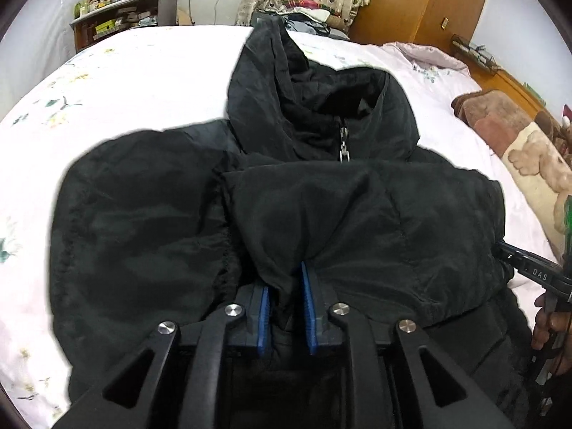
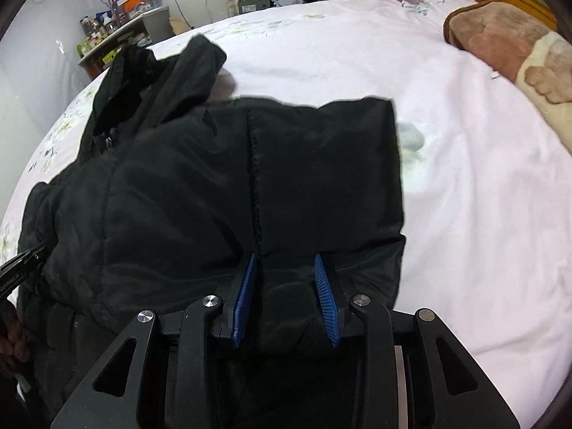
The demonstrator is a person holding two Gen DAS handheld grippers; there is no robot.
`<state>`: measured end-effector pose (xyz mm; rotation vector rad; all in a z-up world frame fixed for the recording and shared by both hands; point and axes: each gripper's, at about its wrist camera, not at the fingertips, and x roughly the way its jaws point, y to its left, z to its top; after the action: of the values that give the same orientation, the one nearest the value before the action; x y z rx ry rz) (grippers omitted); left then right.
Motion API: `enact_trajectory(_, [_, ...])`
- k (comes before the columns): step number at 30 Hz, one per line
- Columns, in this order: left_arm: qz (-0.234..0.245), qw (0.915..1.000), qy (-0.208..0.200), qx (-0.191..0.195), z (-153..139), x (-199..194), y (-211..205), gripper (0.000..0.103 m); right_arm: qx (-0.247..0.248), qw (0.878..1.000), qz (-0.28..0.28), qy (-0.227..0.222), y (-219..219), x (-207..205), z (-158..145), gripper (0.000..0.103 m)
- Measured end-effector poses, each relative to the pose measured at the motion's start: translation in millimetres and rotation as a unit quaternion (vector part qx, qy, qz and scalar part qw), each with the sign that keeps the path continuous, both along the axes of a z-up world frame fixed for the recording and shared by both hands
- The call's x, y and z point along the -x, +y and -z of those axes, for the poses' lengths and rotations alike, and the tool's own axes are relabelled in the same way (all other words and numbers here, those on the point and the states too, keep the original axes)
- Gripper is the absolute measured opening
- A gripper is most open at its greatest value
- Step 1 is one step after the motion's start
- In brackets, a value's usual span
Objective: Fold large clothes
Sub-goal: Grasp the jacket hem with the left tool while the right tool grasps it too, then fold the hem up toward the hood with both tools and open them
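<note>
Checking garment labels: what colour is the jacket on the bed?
Black all over; the jacket shows best in the left wrist view, hood and zipper included.

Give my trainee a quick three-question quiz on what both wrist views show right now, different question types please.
1. True or false: the left gripper has black jacket fabric pinched between its jaws.
2. Multiple choice: the jacket lies on A) a wooden floor, B) a bed with a pale floral sheet, C) a chair.
3. Fill in: the metal zipper pull hangs just below the jacket's ____.

Key: 1 true; 2 B; 3 hood. The right gripper also has jacket fabric bunched between its jaws.
</note>
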<state>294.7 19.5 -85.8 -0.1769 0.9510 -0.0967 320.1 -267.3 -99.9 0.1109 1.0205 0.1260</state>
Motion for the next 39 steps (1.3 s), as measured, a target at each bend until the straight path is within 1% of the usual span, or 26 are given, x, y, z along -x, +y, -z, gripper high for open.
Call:
enact_trajectory(3, [-0.007, 0.9998, -0.017, 0.004, -21.6, 14.2, 12.7, 0.023, -0.015, 0.999, -0.001, -0.032, -3.9, 10.6, -26.1, 0.035])
enact_trajectory(5, [-0.018, 0.9991, -0.039, 0.000, -38.5, 22.3, 17.5, 0.023, -0.015, 0.999, -0.002, -0.051, -7.1, 13.7, -39.6, 0.035])
enact_trajectory(7, [-0.023, 0.9982, -0.056, -0.002, -50.8, 20.9, 15.9, 0.023, -0.015, 0.998, -0.001, -0.060, -8.5, 10.5, -45.7, 0.035])
enact_trajectory(9, [-0.018, 0.9977, -0.065, 0.003, -56.3, 11.3, 8.6, 0.023, -0.011, 0.998, 0.002, -0.061, -11.0, 1.6, -45.9, 0.035])
enact_trajectory(12, [0.005, 0.9976, -0.067, -0.019, -47.0, -12.4, -12.5, 0.023, -0.008, 0.998, 0.012, -0.054, -12.3, -17.8, -39.4, 0.035])
enact_trajectory(16, [0.012, 0.9974, -0.026, -0.066, 0.5, -41.3, -20.8, 0.024, 0.009, 0.999, 0.011, -0.042, -5.2, -43.3, -24.4, 0.035])
enact_trajectory(17, [0.014, 0.9976, -0.023, -0.063, 9.5, -43.1, -18.8, 0.024, 0.014, 0.999, 0.008, -0.033, -5.0, -47.8, -17.8, 0.035])
enact_trajectory(19, [0.019, 0.9972, -0.028, -0.066, 18.3, -44.1, -18.0, 0.024, 0.019, 1.000, 0.003, -0.012, -4.4, -54.9, -1.1, 0.034])
enact_trajectory(22, [0.020, 0.9971, -0.029, -0.067, 24.2, -45.0, -18.7, 0.024, 0.027, 1.000, 0.004, -0.008, -1.5, -56.4, 11.1, 0.034])
enact_trajectory(24, [0.019, 0.9974, -0.027, -0.064, 25.1, -46.5, -17.7, 0.024, 0.027, 1.000, 0.006, -0.009, -1.5, -55.5, 12.4, 0.034])
enact_trajectory(25, [0.021, 0.9970, -0.026, -0.069, 23.7, -47.8, -18.8, 0.024, 0.027, 1.000, 0.006, -0.008, -2.3, -55.2, 11.3, 0.034])
enact_trajectory(28, [0.026, 0.9964, -0.023, -0.077, 8.3, -46.0, -21.1, 0.024, 0.029, 0.999, 0.012, -0.008, -4.1, -52.2, -3.8, 0.034])
enact_trajectory(29, [0.026, 0.9967, -0.028, -0.072, -1.8, -42.1, -19.5, 0.024, 0.029, 0.999, 0.012, -0.016, -3.7, -47.1, -13.6, 0.034])
enact_trajectory(31, [0.027, 0.9970, -0.044, -0.058, -18.9, -29.9, -14.9, 0.024, 0.008, 0.999, 0.007, -0.037, -3.9, -32.1, -32.3, 0.034])
enact_trajectory(32, [0.029, 0.9966, -0.060, -0.050, -29.8, -18.9, -12.1, 0.024, -0.003, 0.999, 0.004, -0.048, -3.9, -21.8, -41.3, 0.034])
enact_trajectory(34, [0.032, 0.9953, -0.081, -0.042, -41.5, -1.2, -8.7, 0.024, -0.019, 0.997, -0.009, -0.068, 0.7, 0.3, -54.2, 0.035])
enact_trajectory(35, [0.034, 0.9950, -0.084, -0.041, -42.2, 6.9, -8.4, 0.024, -0.021, 0.997, -0.018, -0.071, 5.5, 8.9, -55.7, 0.035])
enact_trajectory(36, [0.034, 0.9954, -0.079, -0.043, -38.9, 10.0, -8.7, 0.024, -0.021, 0.997, -0.023, -0.070, 10.0, 11.8, -54.2, 0.035])
enact_trajectory(37, [0.033, 0.9962, -0.067, -0.044, -30.2, 11.1, -8.6, 0.024, -0.020, 0.997, -0.033, -0.065, 16.5, 17.3, -49.0, 0.034])
enact_trajectory(39, [0.022, 0.9981, -0.029, -0.050, -6.4, 6.6, -6.1, 0.024, -0.007, 0.998, -0.045, -0.048, 29.2, 15.4, -34.8, 0.034])
